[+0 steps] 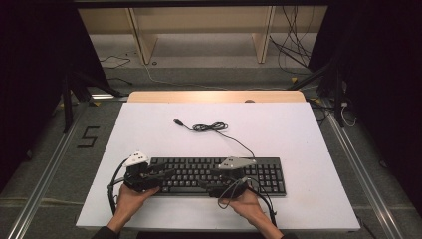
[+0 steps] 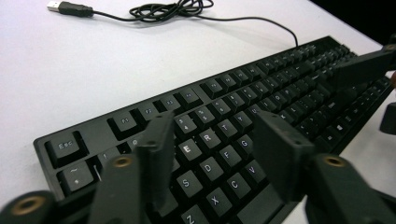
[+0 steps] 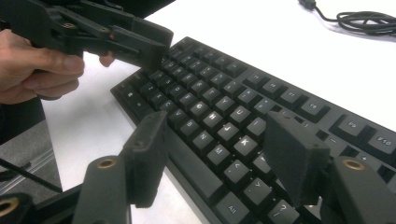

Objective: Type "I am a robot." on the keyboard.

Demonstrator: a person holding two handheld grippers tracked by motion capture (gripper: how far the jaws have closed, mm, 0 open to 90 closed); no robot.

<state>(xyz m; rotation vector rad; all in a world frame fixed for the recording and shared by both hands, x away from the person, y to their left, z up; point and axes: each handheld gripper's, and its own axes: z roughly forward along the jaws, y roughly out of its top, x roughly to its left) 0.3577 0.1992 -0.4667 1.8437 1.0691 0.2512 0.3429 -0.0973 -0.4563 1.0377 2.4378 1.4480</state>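
A black keyboard (image 1: 219, 175) lies near the front of the white table top (image 1: 278, 134). Its thin cable runs back to a loose coil (image 1: 210, 127) and a USB plug (image 1: 177, 121). My left gripper (image 1: 168, 174) hovers over the keyboard's left end, pointing right. Its jaws are open above the E, D and F keys (image 2: 187, 149), with nothing between them (image 2: 215, 135). My right gripper (image 1: 211, 173) hovers over the middle keys and points left, also open and empty (image 3: 219, 130). The left gripper (image 3: 140, 44), held by a hand, faces it across the keys.
The cable coil (image 2: 163, 8) and plug (image 2: 55, 6) lie on bare table behind the keyboard. A wooden strip (image 1: 216, 96) edges the table's far side. On the floor beyond are wooden shelf legs (image 1: 144, 45), loose cables (image 1: 293, 50) and dark stand legs (image 1: 67, 99).
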